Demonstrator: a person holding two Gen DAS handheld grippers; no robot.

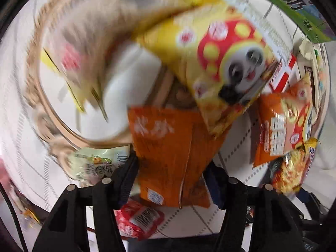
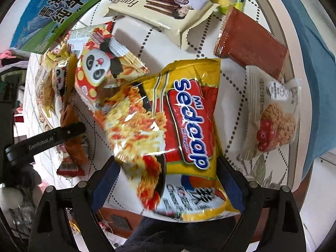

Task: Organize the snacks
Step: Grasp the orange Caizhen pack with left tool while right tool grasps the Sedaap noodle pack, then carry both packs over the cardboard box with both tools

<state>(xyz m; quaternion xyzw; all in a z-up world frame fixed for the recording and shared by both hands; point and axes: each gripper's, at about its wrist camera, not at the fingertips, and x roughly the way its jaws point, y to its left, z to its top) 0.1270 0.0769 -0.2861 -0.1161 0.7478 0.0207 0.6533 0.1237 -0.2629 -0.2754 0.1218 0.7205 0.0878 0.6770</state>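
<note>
Two grippers busy | left gripper (image 1: 172, 180) pinches orange snack bag (image 1: 166, 147) at 6 o'clock, yellow panda bag (image 1: 212, 63) at 1 o'clock | right gripper (image 2: 168, 180) fingers clamp Sedaap noodle pack (image 2: 178, 126) dead centre, wafer pack (image 2: 159, 10) at 12 o'clock on table (image 2: 147, 40)

I am working at what looks like a home table, spread with a white tablecloth printed with dotted diamond lines (image 2: 229, 96) and leaf drawings. Packaged snacks lie scattered over it: a yellow-and-red instant noodle packet (image 2: 178, 130), a cream wafer biscuit pack (image 2: 159, 10), and a blue-and-green milk carton (image 2: 56, 6). Blue fabric (image 2: 310, 67) lies past the table's edge.
</note>
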